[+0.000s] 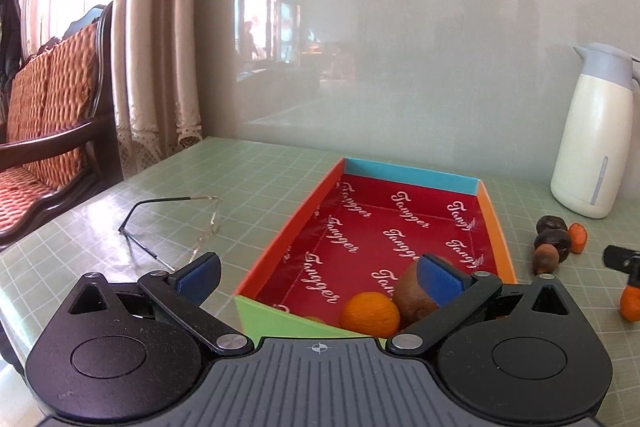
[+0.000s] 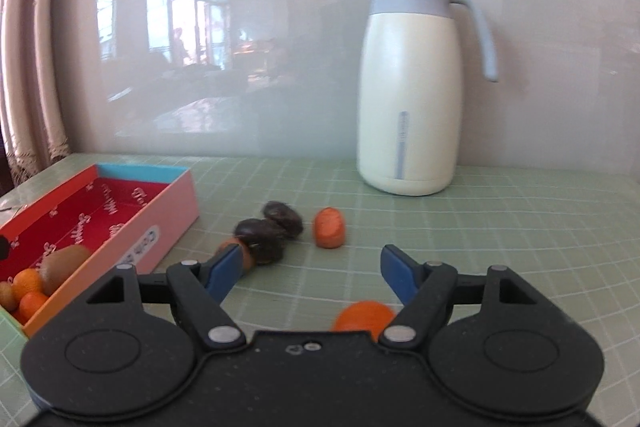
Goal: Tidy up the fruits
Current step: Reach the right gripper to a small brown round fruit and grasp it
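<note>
A home: curtains [image 1: 160, 27], cushioned wooden sofa [image 1: 52, 99], thermos jug [image 2: 412, 87].

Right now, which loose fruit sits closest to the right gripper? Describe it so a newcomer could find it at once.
Start at the tall cream jug by the wall and come straight toward the camera across the green mat. Just below the open right gripper lies an orange fruit, partly hidden by the gripper body. Unlike the dark fruits and the cut orange piece farther back, it sits alone.

box [image 1: 362, 227] on the table [image 1: 248, 179] | kiwi [image 1: 414, 293] and orange [image 1: 370, 314] in the box's near end | glasses [image 1: 176, 223] left of box | loose fruits [image 2: 276, 233] right of box | jug [image 2: 412, 87] behind the fruits, by the wall
</note>
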Tool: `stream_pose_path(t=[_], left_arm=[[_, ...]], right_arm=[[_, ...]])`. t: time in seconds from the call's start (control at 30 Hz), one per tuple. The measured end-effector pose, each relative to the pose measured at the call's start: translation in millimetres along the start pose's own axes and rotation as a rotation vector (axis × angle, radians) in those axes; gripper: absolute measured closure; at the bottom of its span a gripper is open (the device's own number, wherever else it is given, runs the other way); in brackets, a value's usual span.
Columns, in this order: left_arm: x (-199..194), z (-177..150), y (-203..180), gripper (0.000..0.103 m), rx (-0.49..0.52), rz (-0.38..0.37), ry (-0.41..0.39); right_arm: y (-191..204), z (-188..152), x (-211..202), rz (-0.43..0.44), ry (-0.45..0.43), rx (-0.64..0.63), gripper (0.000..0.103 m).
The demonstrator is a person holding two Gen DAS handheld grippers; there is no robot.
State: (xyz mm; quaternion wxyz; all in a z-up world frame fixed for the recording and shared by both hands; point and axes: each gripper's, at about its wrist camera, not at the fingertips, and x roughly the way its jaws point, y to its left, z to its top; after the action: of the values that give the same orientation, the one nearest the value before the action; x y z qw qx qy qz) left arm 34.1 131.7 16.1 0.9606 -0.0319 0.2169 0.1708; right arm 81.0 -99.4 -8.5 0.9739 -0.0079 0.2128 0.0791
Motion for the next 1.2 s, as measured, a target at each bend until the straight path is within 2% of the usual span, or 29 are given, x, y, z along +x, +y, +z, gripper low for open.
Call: stream_pose_path(t=[0.33, 0.57, 0.8, 1.03, 1.2], left_arm=[[4, -1, 30, 0.000, -0.041, 0.043, 0.000], [8, -4, 57, 0.000, -0.082, 0.104, 0.003], [12, -7, 79, 0.000, -0.122, 0.125, 0.015], [15, -8, 92, 0.000, -0.137, 0.161, 0.020], [19, -9, 107, 0.000, -0.193, 0.192, 0.039]], right_arm=[[29, 0, 21, 0.027, 0.029, -0.037, 0.034], [48, -1, 39, 0.032, 0.068, -0.055, 0.039], [55, 1, 55, 0.005, 0.123, -0.045, 0.054], [60, 1, 70, 0.006, 0.158, -0.036, 0.056], [60, 3, 81, -0.010, 0.182, -0.023, 0.057]])
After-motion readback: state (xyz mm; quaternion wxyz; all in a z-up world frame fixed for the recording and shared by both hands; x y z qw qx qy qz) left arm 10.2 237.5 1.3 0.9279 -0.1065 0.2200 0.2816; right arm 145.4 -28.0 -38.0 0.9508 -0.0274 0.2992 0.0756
